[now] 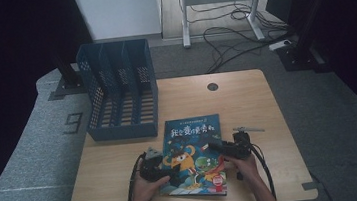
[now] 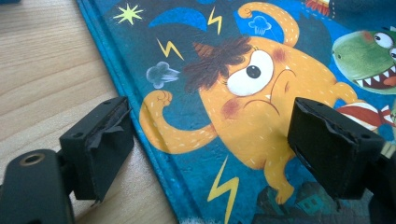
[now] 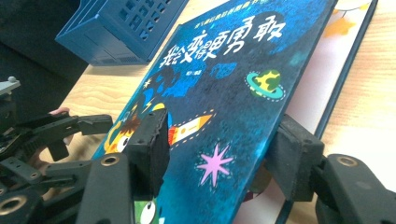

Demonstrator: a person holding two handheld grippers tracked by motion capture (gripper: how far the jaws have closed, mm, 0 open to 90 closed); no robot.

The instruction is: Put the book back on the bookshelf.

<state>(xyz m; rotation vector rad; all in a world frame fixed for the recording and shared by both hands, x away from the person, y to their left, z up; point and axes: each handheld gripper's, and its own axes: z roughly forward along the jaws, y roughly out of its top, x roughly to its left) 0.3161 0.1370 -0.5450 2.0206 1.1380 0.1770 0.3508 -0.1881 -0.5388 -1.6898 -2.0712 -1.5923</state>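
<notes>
Right gripper (image 3: pixel 215 154) had the lifted blue cartoon book cover (image 3: pixel 233 88) between part-open jaws; left gripper (image 2: pixel 210 149) straddled its spine edge, jaws wide.

The picture book (image 1: pixel 195 155) lies on the near middle of the table, spine edge to my left, just near of the blue rack. Its cover is dark blue with white title characters across the far part, an orange monster (image 2: pixel 247 98) at centre and a green toothy creature (image 2: pixel 369 60) to the right. The front cover is lifted along its right edge, tilted up, exposing a pale inner page (image 3: pixel 322 88).
</notes>
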